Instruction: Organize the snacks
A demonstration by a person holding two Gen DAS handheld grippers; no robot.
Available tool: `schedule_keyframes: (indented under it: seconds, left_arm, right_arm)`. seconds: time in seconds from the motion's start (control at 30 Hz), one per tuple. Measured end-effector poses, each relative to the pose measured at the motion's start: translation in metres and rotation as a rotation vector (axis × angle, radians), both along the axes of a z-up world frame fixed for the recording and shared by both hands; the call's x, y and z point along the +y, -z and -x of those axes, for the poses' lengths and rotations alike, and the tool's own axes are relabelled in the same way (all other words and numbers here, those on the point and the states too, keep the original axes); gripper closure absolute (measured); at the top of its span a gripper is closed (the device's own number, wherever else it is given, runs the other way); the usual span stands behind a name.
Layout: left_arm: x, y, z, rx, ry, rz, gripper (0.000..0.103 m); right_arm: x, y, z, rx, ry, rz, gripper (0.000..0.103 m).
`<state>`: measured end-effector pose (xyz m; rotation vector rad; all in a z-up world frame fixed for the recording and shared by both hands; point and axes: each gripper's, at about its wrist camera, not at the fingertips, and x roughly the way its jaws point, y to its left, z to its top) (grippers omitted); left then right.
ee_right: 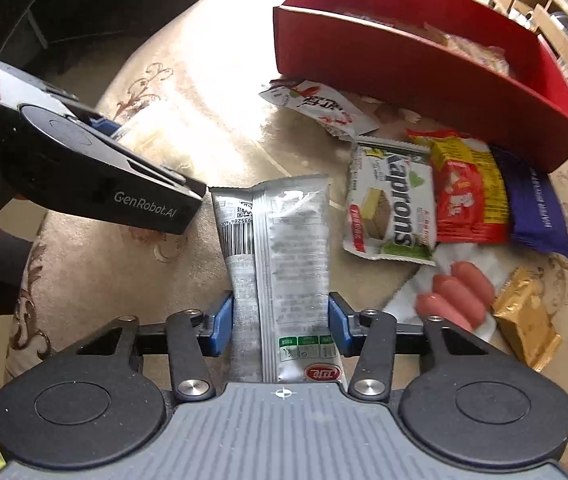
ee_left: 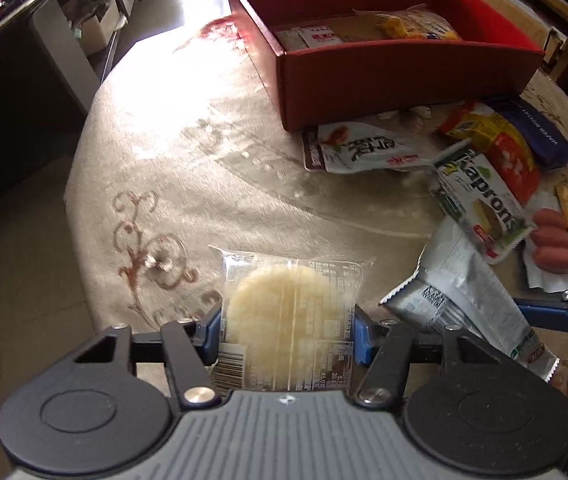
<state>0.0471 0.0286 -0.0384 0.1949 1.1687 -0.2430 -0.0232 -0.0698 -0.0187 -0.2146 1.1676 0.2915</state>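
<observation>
Where each wrist view differs: left tongs [ee_left: 288,328] clamping rice cracker pack [ee_left: 290,312], right tongs [ee_right: 282,322] clamping silver packet [ee_right: 280,256].

Left gripper [ee_left: 288,326] tilted steeply down, jaws clamped on a packet; right gripper [ee_right: 280,322] likewise

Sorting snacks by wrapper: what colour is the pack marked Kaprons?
The Kaprons pack is white with green lettering and trim; right wrist view shows it best.
</observation>
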Motion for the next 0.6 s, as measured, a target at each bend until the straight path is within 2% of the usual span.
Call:
schedule_keyframes:
  seconds: [0.23,0.43,0.6]
  left_arm:
    - [-0.005,-0.008,0.014,0.008,-0.012,0.036,0.05]
    - [-0.006,-0.001,0.006,0.008,-0.014,0.021,0.049]
    - [-0.01,0.0,0.002,-0.01,-0.007,-0.01,0.035]
  right_arm:
    - [-0.019,-0.012,0.008,-0.043,0.064,-0.013,0.049]
    - [-0.028,-0.002,0.002,-0.024,0.102,0.004,0.048]
    - [-0.027,0.006,-0.001,-0.011,0.095,0.005,0.044]
